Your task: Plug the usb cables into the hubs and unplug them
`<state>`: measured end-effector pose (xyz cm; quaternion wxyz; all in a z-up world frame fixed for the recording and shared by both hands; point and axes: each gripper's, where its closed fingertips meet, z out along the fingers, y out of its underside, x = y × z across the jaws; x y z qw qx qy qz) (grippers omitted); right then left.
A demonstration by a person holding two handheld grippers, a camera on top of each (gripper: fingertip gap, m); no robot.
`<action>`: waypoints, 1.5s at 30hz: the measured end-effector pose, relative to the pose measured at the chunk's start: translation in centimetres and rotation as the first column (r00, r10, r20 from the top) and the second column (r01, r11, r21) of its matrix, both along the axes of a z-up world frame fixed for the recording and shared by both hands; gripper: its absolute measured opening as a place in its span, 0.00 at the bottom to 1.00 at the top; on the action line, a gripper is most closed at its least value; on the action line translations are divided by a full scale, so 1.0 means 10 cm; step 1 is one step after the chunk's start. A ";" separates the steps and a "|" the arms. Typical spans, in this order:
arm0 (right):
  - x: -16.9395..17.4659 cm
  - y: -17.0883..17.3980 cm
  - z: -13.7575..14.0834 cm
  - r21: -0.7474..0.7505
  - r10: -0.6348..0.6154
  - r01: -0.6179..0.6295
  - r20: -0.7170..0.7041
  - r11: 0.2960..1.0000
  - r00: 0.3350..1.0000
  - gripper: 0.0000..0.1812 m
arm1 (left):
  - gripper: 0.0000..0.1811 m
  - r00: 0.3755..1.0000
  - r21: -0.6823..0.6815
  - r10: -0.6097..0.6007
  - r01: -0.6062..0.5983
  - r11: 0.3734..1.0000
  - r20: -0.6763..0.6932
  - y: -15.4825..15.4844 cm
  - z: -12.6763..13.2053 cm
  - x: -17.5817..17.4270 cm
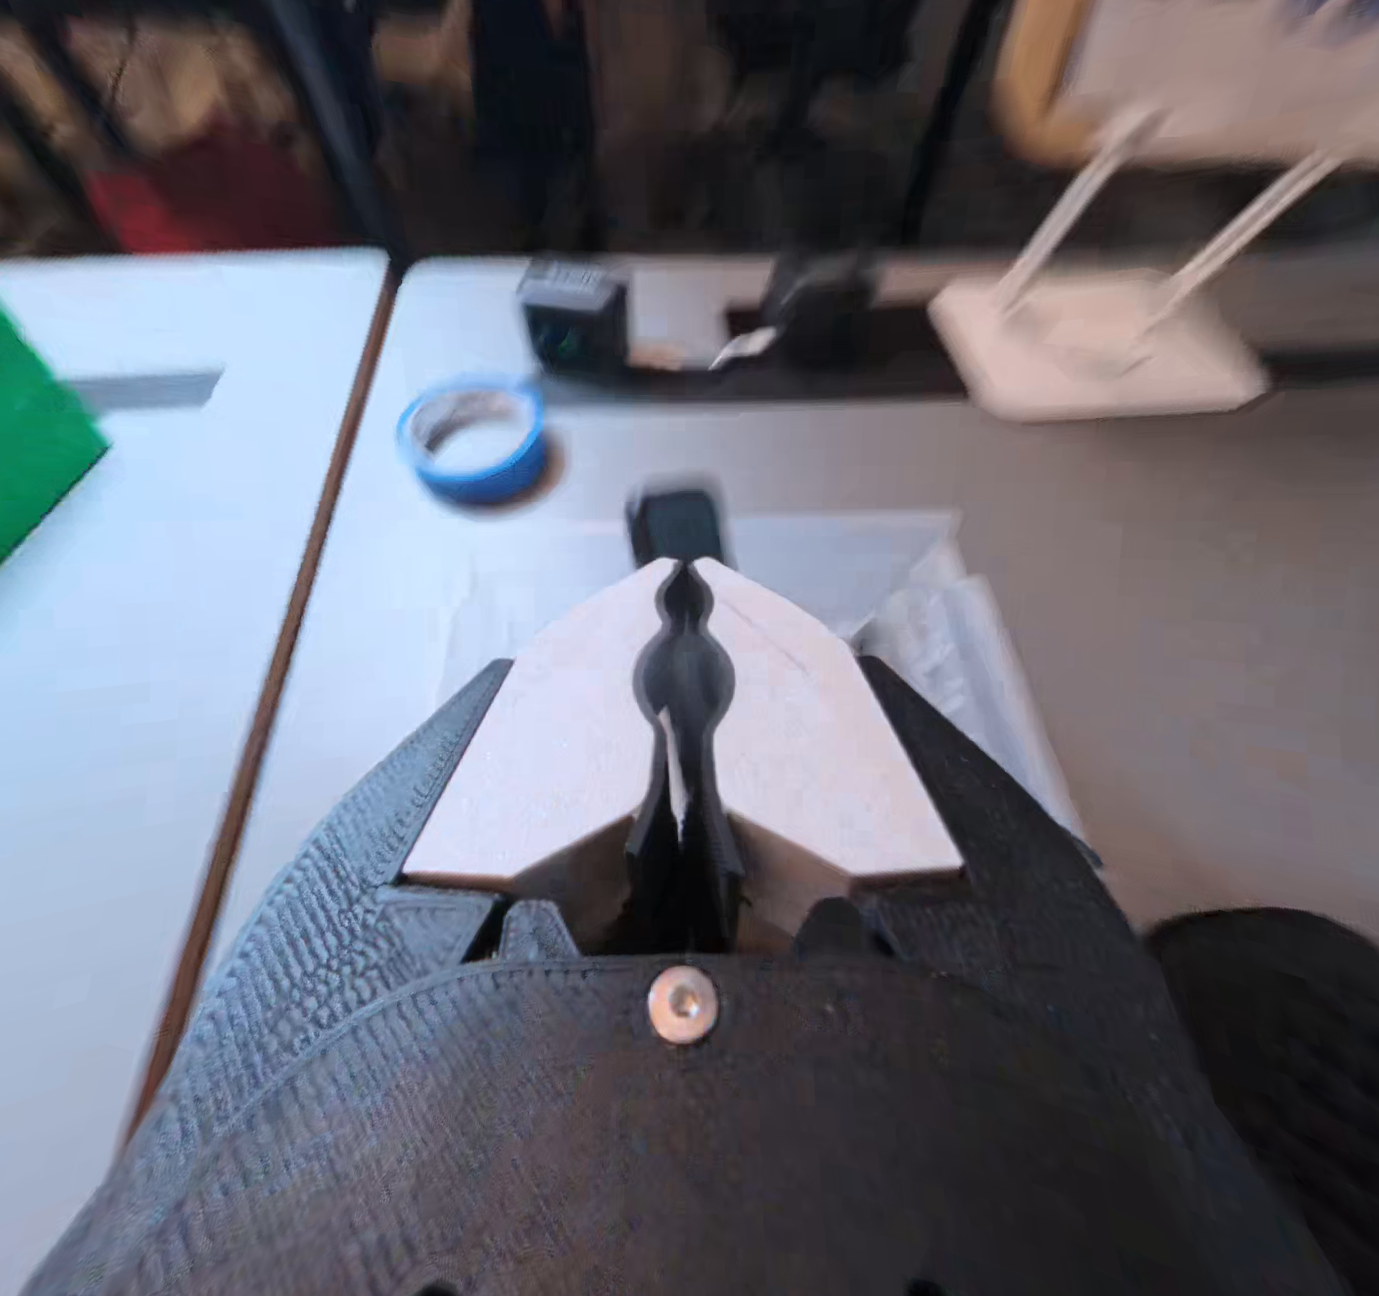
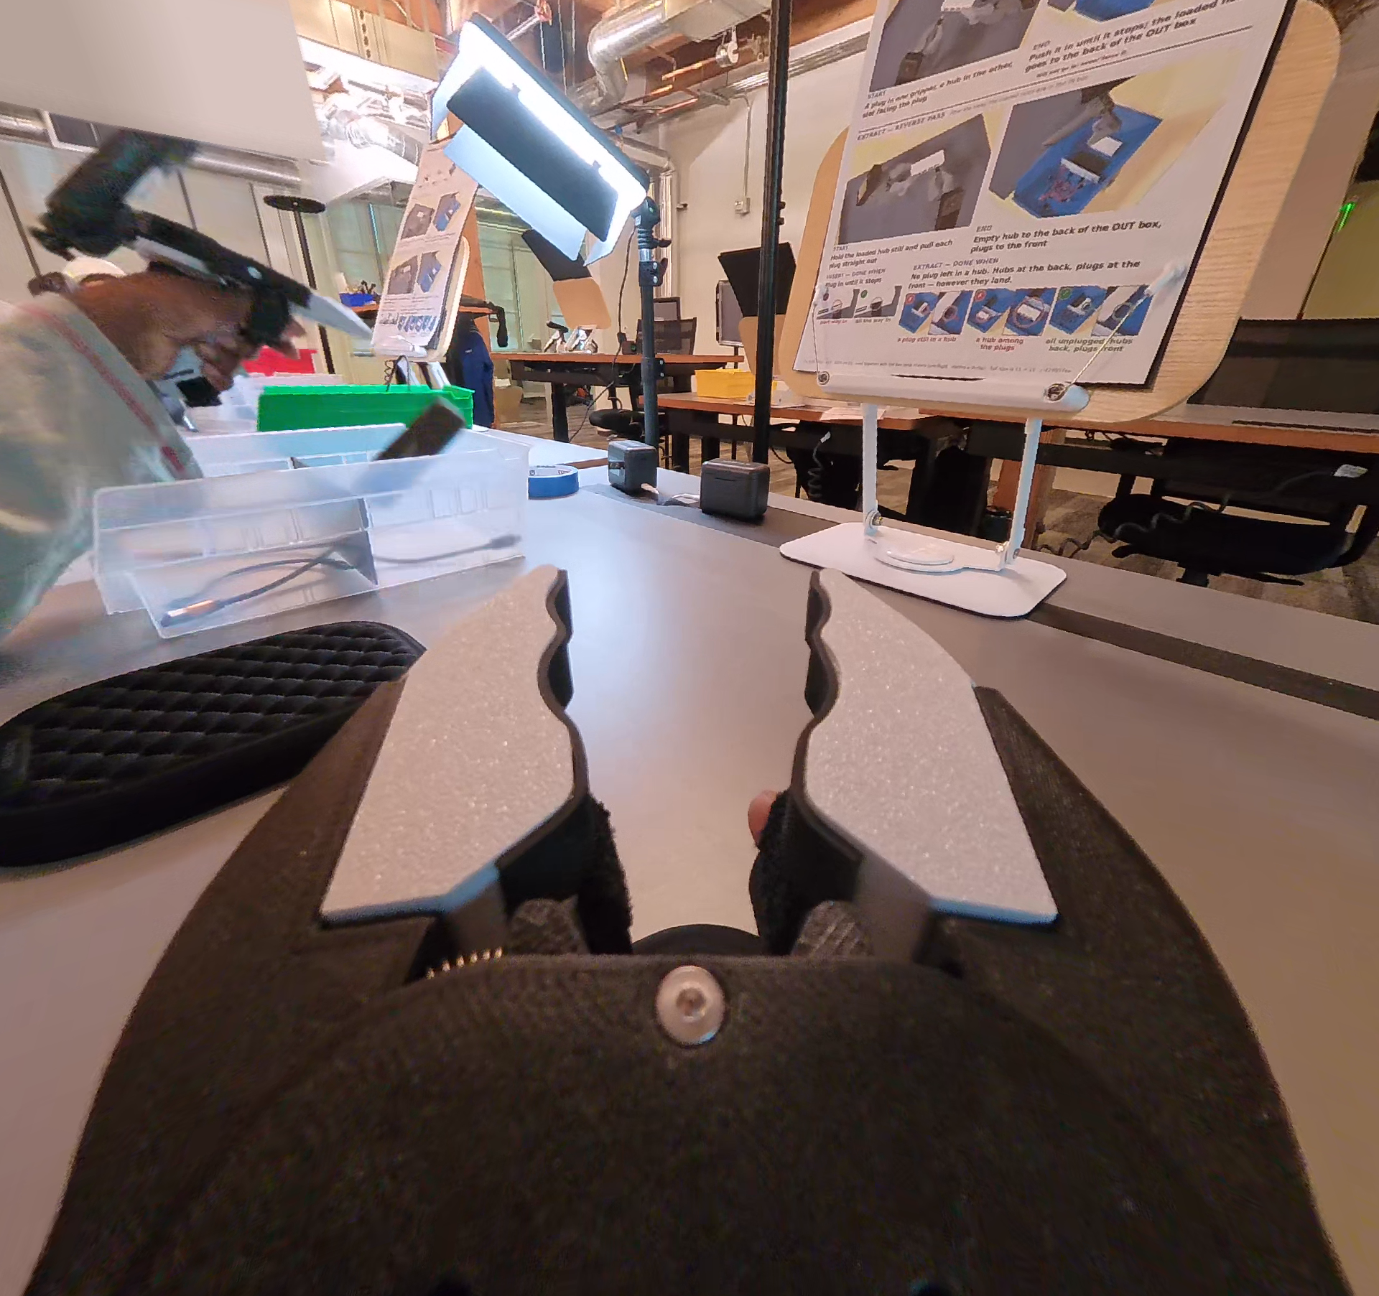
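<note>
Clear plastic bin (image 2: 448, 492) on grey table (image 2: 746, 663), left of centre in right wrist view, split by a divider. Front compartment: one black usb cable (image 2: 254, 581), metal plug at its near end. Rear compartment: a second thin cable (image 2: 455, 555) lying along the floor.

Left gripper (image 1: 679, 570): pads meeting at the tips, closed. Black hub (image 1: 677, 525) just past the tips in its own view, blurred; contact not readable there. From right wrist view: same hub tilted and blurred in the air over the bin's rear compartment, below the left gripper's tips, visibly apart from them.

Right gripper (image 2: 686, 581): jaws wide apart, nothing between them, low over bare table, well clear of the bin.

Green bin (image 2: 366, 406) behind the clear one, contents hidden. Blue tape roll (image 2: 552, 478) just beyond the clear bin's far end. Black mesh pad (image 2: 186, 723) flat on the table, near the bin's front edge. Two dark cube-shaped units (image 2: 735, 488) along the table's back strip. Printed instruction board (image 2: 1045, 178) on a white stand (image 2: 925, 566) at right.
</note>
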<state>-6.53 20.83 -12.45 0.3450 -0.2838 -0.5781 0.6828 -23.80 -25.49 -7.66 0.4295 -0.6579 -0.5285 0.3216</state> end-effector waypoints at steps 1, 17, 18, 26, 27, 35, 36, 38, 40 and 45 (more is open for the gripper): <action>0.00 0.00 0.00 0.001 0.000 0.000 -0.001 1.000 1.000 0.33 | 0.00 0.997 0.068 -0.053 0.057 0.996 -0.064 0.09 0.15 0.08; 0.00 -0.05 -0.02 0.058 -0.006 0.007 -0.014 0.998 1.000 0.33 | 0.30 0.728 -0.286 0.171 0.036 0.957 0.664 -0.26 -1.43 -0.06; 0.00 -0.05 -0.02 0.055 -0.005 0.006 -0.013 0.998 1.000 0.33 | 0.30 0.696 -0.290 0.187 0.031 0.957 0.694 -0.30 -1.51 -0.05; 0.00 -0.05 -0.03 0.059 -0.004 0.005 -0.015 0.998 1.000 0.33 | 0.31 0.563 -0.264 0.211 0.014 0.964 0.799 -0.35 -1.71 0.00; 0.00 -0.05 -0.03 0.064 -0.004 0.005 -0.016 0.998 1.000 0.33 | 0.31 0.568 -0.261 0.209 0.012 0.965 0.796 -0.35 -1.71 -0.01; 0.00 -0.04 -0.03 0.070 -0.011 0.013 -0.021 0.997 1.000 0.32 | 0.28 0.777 -0.159 0.114 -0.018 0.987 0.619 -0.19 -1.39 -0.11; 0.00 -0.04 -0.03 0.071 -0.013 0.015 -0.023 0.997 1.000 0.32 | 0.28 0.805 -0.145 0.102 -0.020 0.989 0.584 -0.17 -1.29 -0.11; 0.00 -0.04 -0.03 0.074 -0.014 0.016 -0.024 0.997 1.000 0.32 | 0.28 0.863 -0.135 0.092 -0.028 0.990 0.497 -0.15 -1.05 -0.12; 0.00 -0.05 -0.03 0.078 -0.014 0.016 -0.024 0.997 1.000 0.32 | 0.27 0.918 -0.113 0.069 -0.026 0.993 0.391 -0.11 -0.77 -0.12; 0.00 -0.05 -0.04 0.083 -0.015 0.018 -0.026 0.996 1.000 0.32 | 0.26 0.991 -0.045 0.018 -0.012 0.999 0.132 0.00 -0.17 -0.01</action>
